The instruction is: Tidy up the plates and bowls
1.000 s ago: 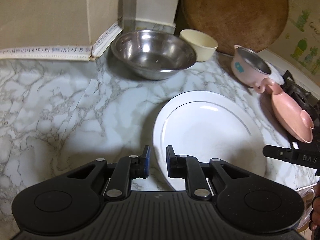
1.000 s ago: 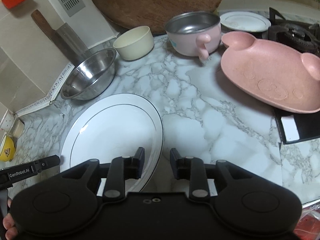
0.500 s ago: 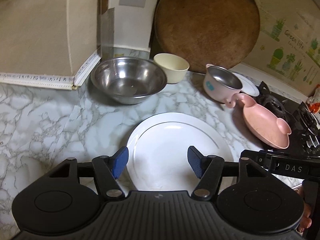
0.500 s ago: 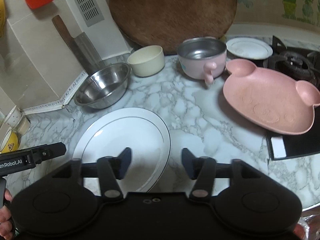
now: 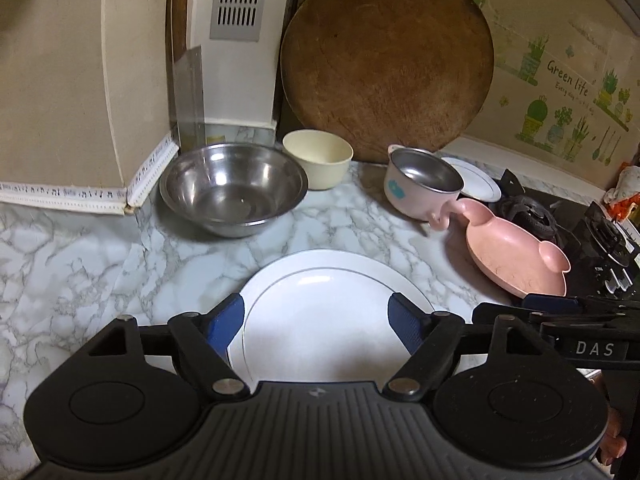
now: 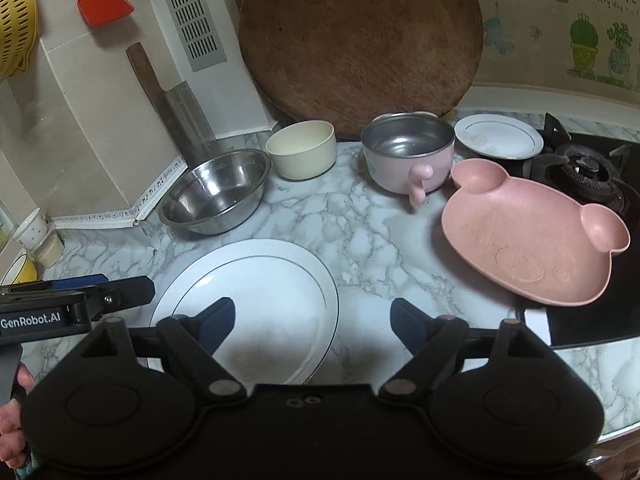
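Observation:
A large white plate (image 5: 320, 312) (image 6: 256, 304) lies on the marble counter in front of both grippers. Behind it stand a steel bowl (image 5: 234, 188) (image 6: 216, 190), a cream bowl (image 5: 318, 158) (image 6: 302, 148) and a pink pot with a steel lining (image 5: 420, 184) (image 6: 408, 156). A pink bear-shaped plate (image 5: 516, 254) (image 6: 532, 236) lies at the right, partly on the stove. A small white plate (image 5: 478, 178) (image 6: 498, 136) sits behind it. My left gripper (image 5: 318, 318) is open and empty above the white plate. My right gripper (image 6: 312, 320) is open and empty above the plate's right rim.
A round wooden board (image 5: 386, 56) (image 6: 360, 40) leans on the back wall. A cleaver (image 6: 172, 108) leans in the left corner. A black gas stove (image 6: 588, 168) is at the right. Small cups (image 6: 34, 232) stand at the far left.
Both grippers have opened wide and pulled back and up from the white plate. The plate lies flat on the counter.

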Tool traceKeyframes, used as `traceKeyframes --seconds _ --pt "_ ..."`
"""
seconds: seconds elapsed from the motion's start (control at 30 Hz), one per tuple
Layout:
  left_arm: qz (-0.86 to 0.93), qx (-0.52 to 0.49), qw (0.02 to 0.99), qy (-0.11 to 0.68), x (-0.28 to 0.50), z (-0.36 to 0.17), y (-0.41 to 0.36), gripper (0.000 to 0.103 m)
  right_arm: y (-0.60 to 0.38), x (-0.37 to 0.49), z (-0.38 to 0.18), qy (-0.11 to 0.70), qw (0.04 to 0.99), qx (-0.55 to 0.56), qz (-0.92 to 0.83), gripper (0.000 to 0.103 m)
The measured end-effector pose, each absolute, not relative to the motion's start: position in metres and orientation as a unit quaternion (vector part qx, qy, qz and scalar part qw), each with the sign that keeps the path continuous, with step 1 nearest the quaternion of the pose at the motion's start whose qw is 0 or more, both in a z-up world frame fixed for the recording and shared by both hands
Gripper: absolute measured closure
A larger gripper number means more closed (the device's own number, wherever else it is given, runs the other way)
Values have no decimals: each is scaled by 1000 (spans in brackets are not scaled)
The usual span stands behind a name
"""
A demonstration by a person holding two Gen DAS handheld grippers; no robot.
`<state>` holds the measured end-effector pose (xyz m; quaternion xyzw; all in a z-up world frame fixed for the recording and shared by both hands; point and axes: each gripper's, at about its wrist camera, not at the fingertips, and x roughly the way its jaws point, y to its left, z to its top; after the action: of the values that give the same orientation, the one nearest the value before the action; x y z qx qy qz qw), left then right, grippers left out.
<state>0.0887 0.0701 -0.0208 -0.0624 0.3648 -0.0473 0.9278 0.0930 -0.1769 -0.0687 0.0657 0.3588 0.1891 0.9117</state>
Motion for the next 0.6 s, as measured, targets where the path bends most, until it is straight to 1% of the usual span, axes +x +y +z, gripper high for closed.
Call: traceKeyframes --seconds 0.1,0.4,0.6 --pt "-42 -63 928 364 93 -20 71 24 -177 95 -66 352 914 61 192 8" --pt "-45 -60 931 357 113 -9 61 24 -181 108 -52 336 920 48 196 7" --pt "-67 -47 933 351 136 3 36 24 -200 125 -40 323 927 46 183 7"
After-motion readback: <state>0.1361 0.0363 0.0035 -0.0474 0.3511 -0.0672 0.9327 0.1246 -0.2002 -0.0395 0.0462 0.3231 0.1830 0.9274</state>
